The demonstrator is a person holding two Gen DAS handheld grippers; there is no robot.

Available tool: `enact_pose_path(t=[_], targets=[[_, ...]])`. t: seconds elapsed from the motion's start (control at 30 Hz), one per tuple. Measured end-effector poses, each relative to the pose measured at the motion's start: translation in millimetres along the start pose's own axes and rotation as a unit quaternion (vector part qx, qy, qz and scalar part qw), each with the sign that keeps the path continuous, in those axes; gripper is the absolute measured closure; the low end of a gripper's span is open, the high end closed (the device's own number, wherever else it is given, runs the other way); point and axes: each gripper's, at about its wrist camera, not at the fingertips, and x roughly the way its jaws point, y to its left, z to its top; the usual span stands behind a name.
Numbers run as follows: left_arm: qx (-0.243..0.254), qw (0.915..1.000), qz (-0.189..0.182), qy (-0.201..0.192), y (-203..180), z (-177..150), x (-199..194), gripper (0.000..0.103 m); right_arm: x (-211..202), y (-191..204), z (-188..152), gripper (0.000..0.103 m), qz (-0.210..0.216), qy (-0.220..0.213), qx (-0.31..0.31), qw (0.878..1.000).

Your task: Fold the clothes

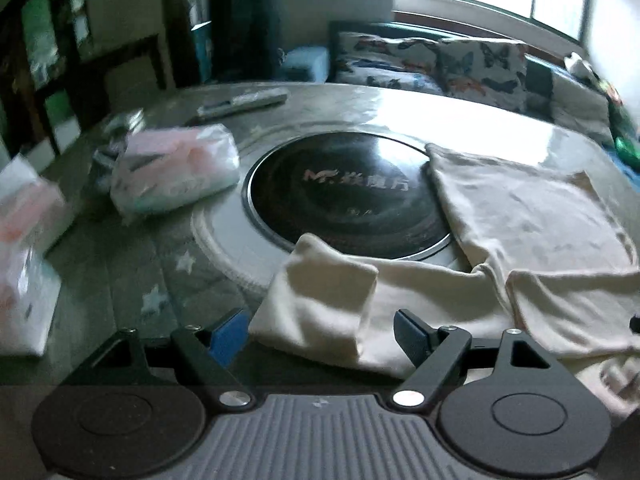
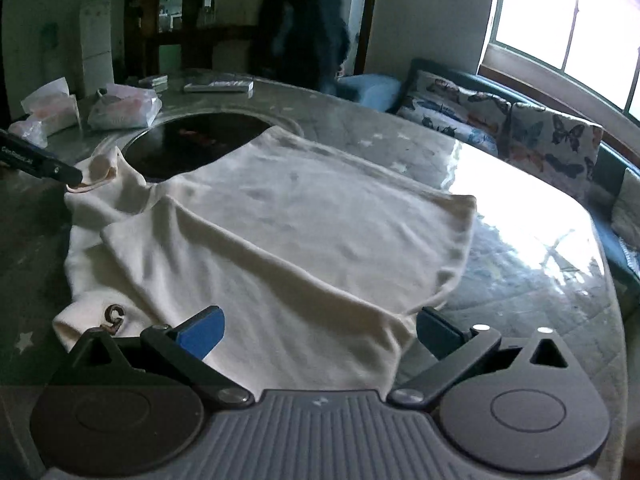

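Observation:
A cream long-sleeved top (image 2: 280,220) lies spread on the round table, partly over the black cooktop (image 1: 352,196). In the left wrist view, its folded-over sleeve end (image 1: 320,304) lies just ahead of and between the fingers of my left gripper (image 1: 320,334). That gripper is open and its pads do not touch the cloth. My right gripper (image 2: 320,330) is open too and hovers over the top's near edge. Cloth lies between its blue pads (image 2: 202,334), and nothing is pinched. One black finger of the left gripper (image 2: 52,168) shows by the sleeve cuff (image 2: 98,170).
Plastic-wrapped tissue packs (image 1: 176,172) and a remote control (image 1: 244,102) lie on the table's far left. Along the right runs a sofa with butterfly cushions (image 2: 552,140), under a bright window. A person in dark clothes (image 2: 308,32) stands beyond the table.

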Motion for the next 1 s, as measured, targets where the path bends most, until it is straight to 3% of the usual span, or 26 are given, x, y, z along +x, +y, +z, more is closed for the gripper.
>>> enact_pose_path(t=[0.2, 0.37, 0.47, 0.53, 0.77, 1.0], targets=[[0.031, 0.9992, -0.021, 0.015, 1, -5, 18, 0.032, 7, 3, -2, 0.000, 0.003, 0.013, 0.000, 1.000], [0.010, 0.9989, -0.043, 0.013, 17, 4, 18, 0.074, 8, 5, -3, 0.000, 0.002, 0.016, 0.001, 1.000], [-0.015, 0.9979, -0.062, 0.015, 28, 12, 16, 0.087, 9, 5, -4, 0.000, 0.003, 0.017, 0.003, 1.000], [-0.044, 0.9954, -0.083, 0.016, 38, 17, 11, 0.087, 9, 4, -5, 0.000, 0.004, 0.016, 0.005, 1.000], [-0.128, 0.9797, -0.154, 0.002, 59, 36, -11, 0.091, 8, 4, -5, 0.000, 0.005, 0.013, 0.004, 1.000], [-0.202, 0.9416, -0.268, 0.027, 44, 41, -24, 0.093, 6, 3, -6, 0.000, 0.009, 0.007, 0.004, 1.000]])
